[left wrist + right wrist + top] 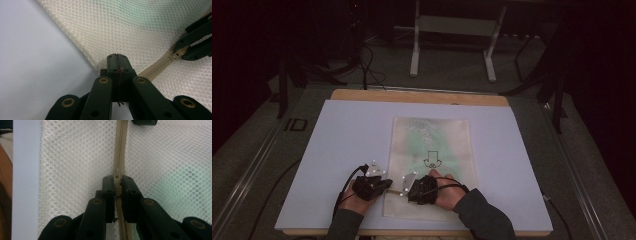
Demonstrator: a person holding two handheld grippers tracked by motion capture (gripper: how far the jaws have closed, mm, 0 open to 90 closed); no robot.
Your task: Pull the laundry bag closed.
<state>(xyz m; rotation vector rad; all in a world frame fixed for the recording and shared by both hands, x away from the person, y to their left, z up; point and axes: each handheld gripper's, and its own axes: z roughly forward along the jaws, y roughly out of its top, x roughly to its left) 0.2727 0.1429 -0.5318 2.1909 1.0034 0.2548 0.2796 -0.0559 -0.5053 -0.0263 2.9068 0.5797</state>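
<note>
A white mesh bag lies flat on the white board, and something green shows through its mesh. A beige zipper runs across the bag's near end. My left gripper is shut on the bag's edge where the zipper ends, at the bag's left side. My right gripper is shut on the zipper pull, a short way along the zipper from the left gripper. In the high view the right gripper points left, toward the left one.
The board rests on a wooden table. A person's hands and dark sleeves come in at the board's front edge. Cables trail off the grippers. A metal stand is on the floor behind the table.
</note>
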